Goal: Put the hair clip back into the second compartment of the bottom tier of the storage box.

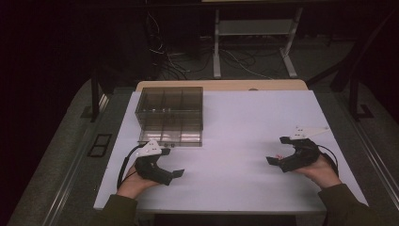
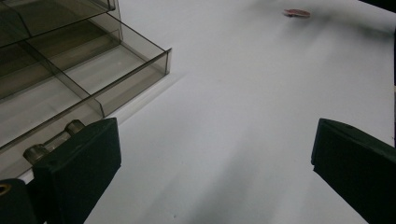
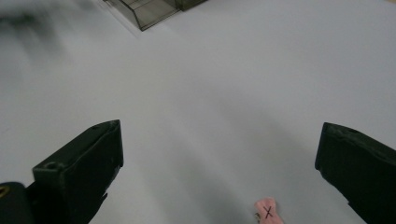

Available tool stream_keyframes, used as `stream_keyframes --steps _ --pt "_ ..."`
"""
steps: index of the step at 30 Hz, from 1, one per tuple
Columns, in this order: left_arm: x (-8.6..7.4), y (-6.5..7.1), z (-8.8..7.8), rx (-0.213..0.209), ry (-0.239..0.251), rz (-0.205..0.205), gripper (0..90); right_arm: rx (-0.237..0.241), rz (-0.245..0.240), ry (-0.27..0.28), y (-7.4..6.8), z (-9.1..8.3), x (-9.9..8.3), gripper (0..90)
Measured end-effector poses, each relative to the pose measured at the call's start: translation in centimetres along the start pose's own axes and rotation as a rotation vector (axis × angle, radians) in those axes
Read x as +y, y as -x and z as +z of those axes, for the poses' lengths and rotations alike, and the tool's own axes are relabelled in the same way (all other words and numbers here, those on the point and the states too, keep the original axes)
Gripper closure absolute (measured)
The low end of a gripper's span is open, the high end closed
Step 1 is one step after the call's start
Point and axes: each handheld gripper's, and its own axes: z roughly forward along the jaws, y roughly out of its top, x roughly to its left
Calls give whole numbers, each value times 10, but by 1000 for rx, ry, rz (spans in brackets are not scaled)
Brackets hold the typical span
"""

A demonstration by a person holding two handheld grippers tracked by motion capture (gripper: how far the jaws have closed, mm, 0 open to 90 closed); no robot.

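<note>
A small pink piece marked with a black X (image 3: 267,212) lies on the white table (image 1: 235,122), low between the wide-apart jaws of my right gripper (image 3: 219,135). It also appears far off as a pink fleck (image 2: 297,13) in the left gripper view. My right gripper (image 1: 278,150) rests open at the table's right. At the front left my left gripper (image 1: 171,162) is open and holds nothing, its jaws (image 2: 217,135) spread over bare table. A smoky clear compartment box (image 1: 169,115) stands just beyond it, with its near corner (image 2: 159,58) close to the left jaw.
Two small metal cylinders (image 2: 51,142) sit at the box's near edge by the left jaw. The box's corner (image 3: 144,11) shows far off in the right gripper view. Past the table's far edge are cables and a white stand (image 1: 254,42) on a dark floor.
</note>
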Motion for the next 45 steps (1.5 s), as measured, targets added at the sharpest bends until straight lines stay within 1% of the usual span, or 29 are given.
stream_keyframes --steps 1,5,11,12,13,24,25,27,30,32,34,35,37,44,45 --pt "0 0 0 1 0 1 4 -6 -8 -2 1 0 1 4" --pt "0 0 0 2 -5 4 4 -7 -8 3 5 0 4 4" --pt "0 0 0 4 -3 5 4 -16 -8 0 8 -2 1 4" --pt "-1 0 0 4 -4 6 4 -18 -10 3 9 -4 0 53" --pt "-1 0 -1 5 -3 5 4 -22 -12 9 9 -5 -1 53" --pt "-1 -1 -2 6 -2 8 4 -23 -3 -12 15 -7 -8 73" --pt "-1 -1 -2 5 -4 9 5 -21 -9 -12 16 -8 -9 136" --pt "-1 -1 -2 6 0 9 5 -18 -2 -18 16 -9 -10 140" --pt "-1 -1 -2 7 2 12 10 -19 -2 -25 18 -9 -12 143" --pt "-1 -1 -2 7 1 11 11 -17 -8 -25 19 -10 -13 164" --pt "-1 -1 -1 5 -3 14 12 -19 -2 -29 21 -10 -14 164" --pt "-2 -1 -1 4 -3 15 12 -19 1 -31 21 -10 -15 172" --pt "-1 0 -1 1 1 15 12 -13 -1 -30 22 -11 -16 215" --pt "-1 0 -1 0 2 16 12 -14 0 -39 24 -13 -19 257" --pt "-1 0 -1 0 1 17 12 -14 0 -46 26 -14 -20 280"
